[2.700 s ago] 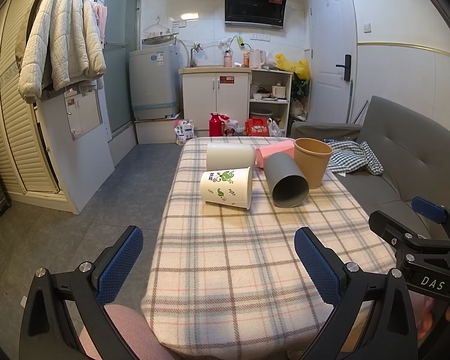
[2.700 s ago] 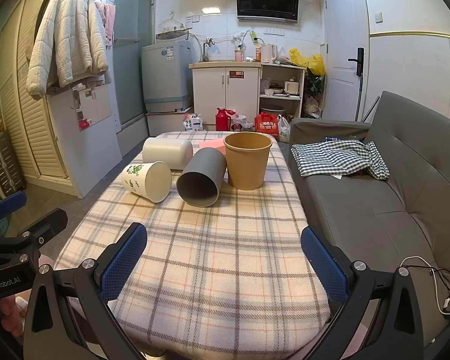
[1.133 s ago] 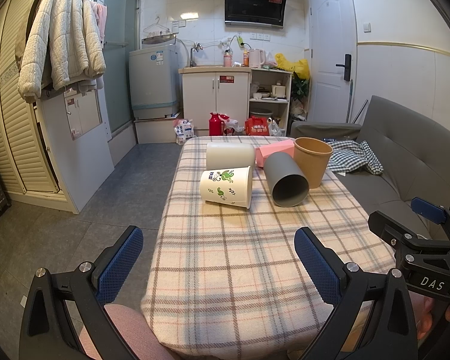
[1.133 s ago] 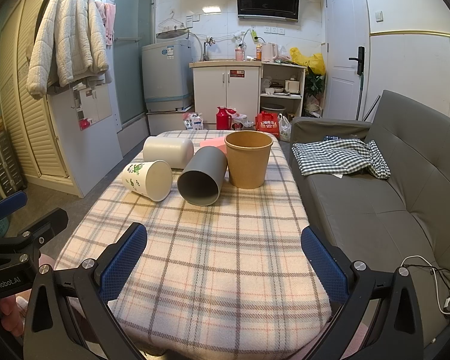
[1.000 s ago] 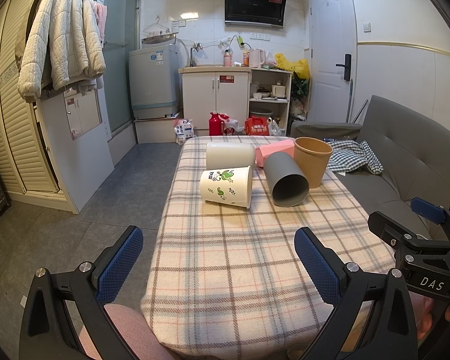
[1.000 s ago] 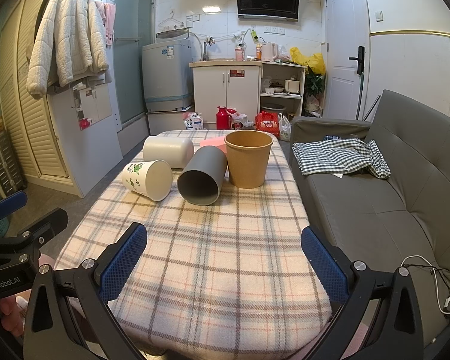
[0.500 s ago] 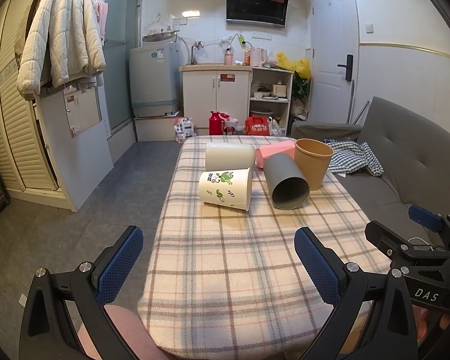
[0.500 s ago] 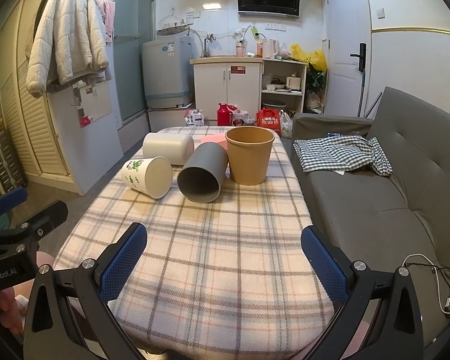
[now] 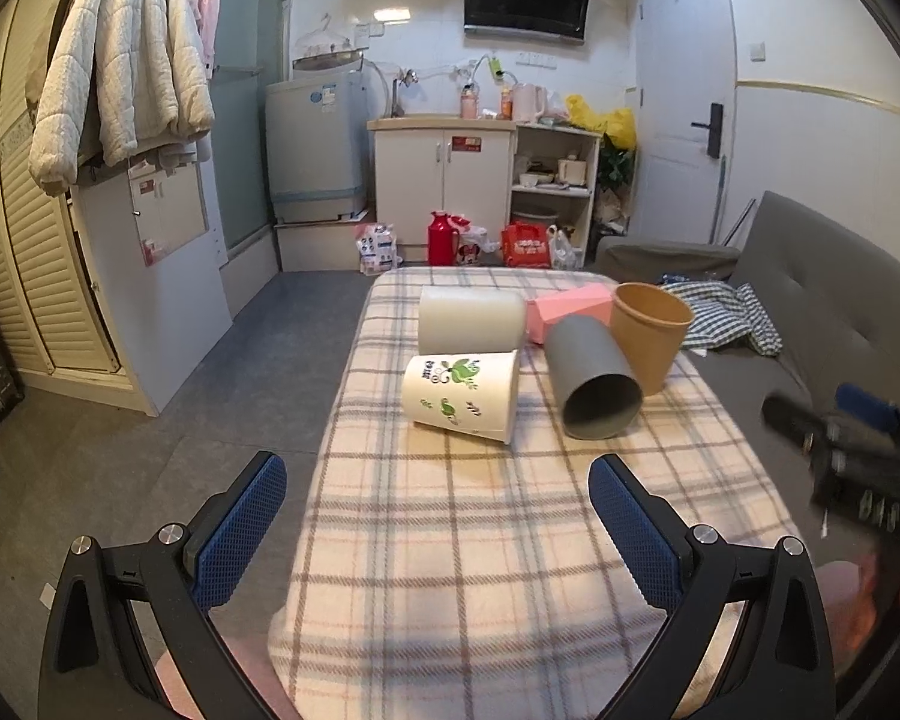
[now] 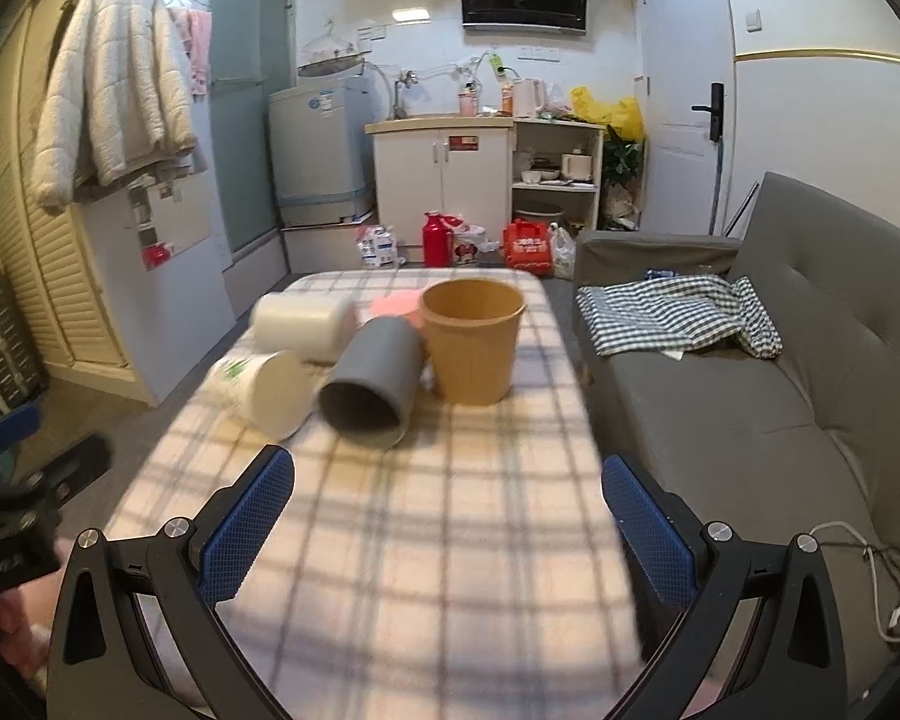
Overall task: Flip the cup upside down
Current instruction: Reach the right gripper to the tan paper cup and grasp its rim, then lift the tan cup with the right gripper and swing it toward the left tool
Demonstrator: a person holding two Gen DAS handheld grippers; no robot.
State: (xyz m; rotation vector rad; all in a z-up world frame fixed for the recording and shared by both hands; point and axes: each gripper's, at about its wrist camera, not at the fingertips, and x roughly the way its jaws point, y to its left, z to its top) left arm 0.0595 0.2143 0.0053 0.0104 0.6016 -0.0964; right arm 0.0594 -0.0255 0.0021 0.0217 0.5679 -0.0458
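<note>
Several cups sit on a plaid-covered table (image 9: 450, 540). A brown paper cup (image 9: 651, 336) (image 10: 473, 339) stands upright at the far right. A grey cup (image 9: 591, 387) (image 10: 375, 381) lies on its side, mouth toward me. A white cup with green print (image 9: 462, 395) (image 10: 267, 390) and a plain white cup (image 9: 471, 318) (image 10: 300, 321) also lie on their sides. A pink box (image 9: 564, 312) lies behind them. My left gripper (image 9: 438, 534) and right gripper (image 10: 450, 528) are open and empty above the table's near end.
A grey sofa (image 10: 780, 408) with a checked cloth (image 10: 678, 312) runs along the table's right side. Bare floor (image 9: 210, 396) lies to the left. Cabinets, a washing machine and bags stand at the back wall.
Both grippers have moved forward over the table toward the cups, the right one faster, with motion blur. Nothing on the table has moved.
</note>
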